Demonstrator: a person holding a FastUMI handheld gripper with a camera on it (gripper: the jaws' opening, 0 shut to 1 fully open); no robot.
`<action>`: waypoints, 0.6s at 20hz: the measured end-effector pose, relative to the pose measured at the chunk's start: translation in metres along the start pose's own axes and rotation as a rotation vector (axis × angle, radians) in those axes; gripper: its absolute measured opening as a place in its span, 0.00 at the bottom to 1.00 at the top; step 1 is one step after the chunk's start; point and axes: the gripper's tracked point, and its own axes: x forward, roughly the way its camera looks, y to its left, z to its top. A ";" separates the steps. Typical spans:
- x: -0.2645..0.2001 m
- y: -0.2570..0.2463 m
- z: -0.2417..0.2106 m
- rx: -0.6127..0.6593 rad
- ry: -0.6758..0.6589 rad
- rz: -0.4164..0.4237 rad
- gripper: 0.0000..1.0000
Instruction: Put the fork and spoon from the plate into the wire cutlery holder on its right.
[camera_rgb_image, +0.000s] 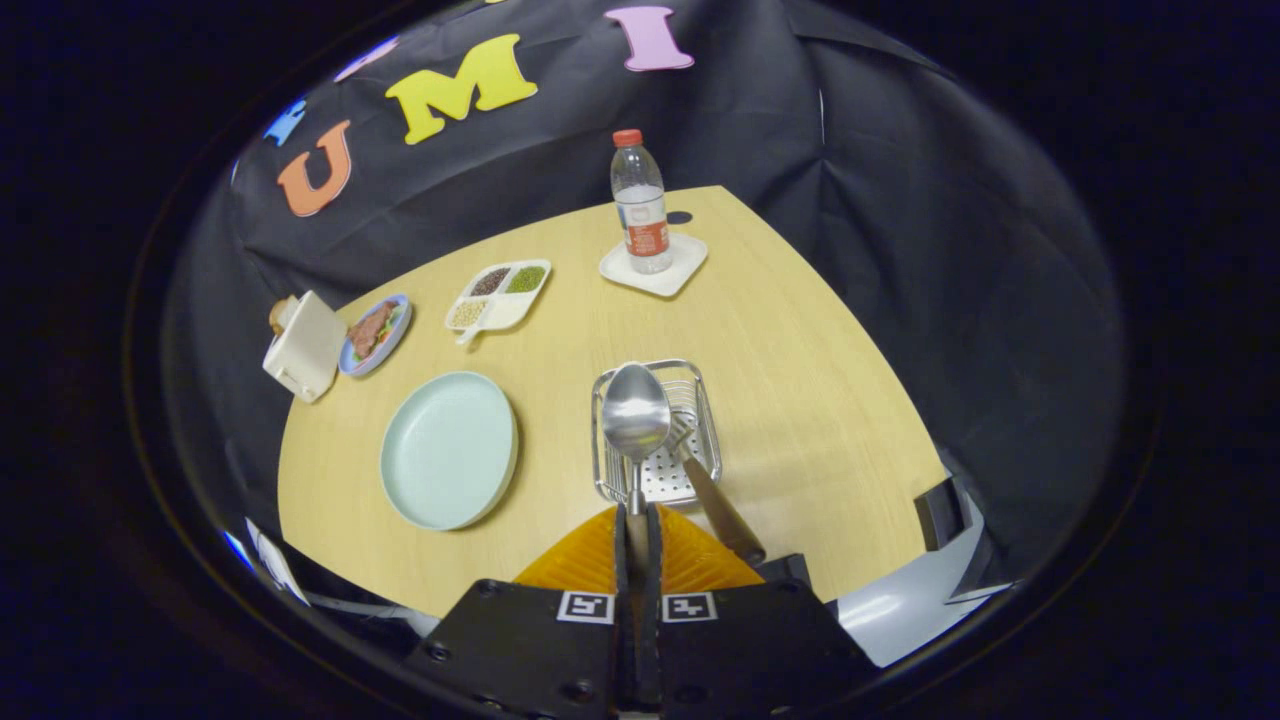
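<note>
Pale wood-grain table (800, 400) carries a round, smooth mint plate (449, 449), left of the wire cutlery holder (655, 430). Clenched orange-ribbed gripper (637, 525) grasps a shiny steel spoon (635, 420) above the holder, where the fork (712, 490) leans.

The spoon (636, 412) handle vanishes between the claw's (637, 525) closed fingers; the fork's (722, 510) tines sit obscured inside the wire cutlery holder (706, 420), behind the spoon bowl.

The camera rides on the hand-held gripper (637, 520), up above the worktop's (800, 400) near edge. It looks forward and down, across to the far edge.
</note>
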 end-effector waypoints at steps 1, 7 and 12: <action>-0.001 0.000 0.003 0.001 -0.016 -0.001 0.03; -0.024 0.003 0.038 0.025 -0.226 0.012 0.51; -0.050 0.012 0.059 0.025 -0.405 0.038 0.62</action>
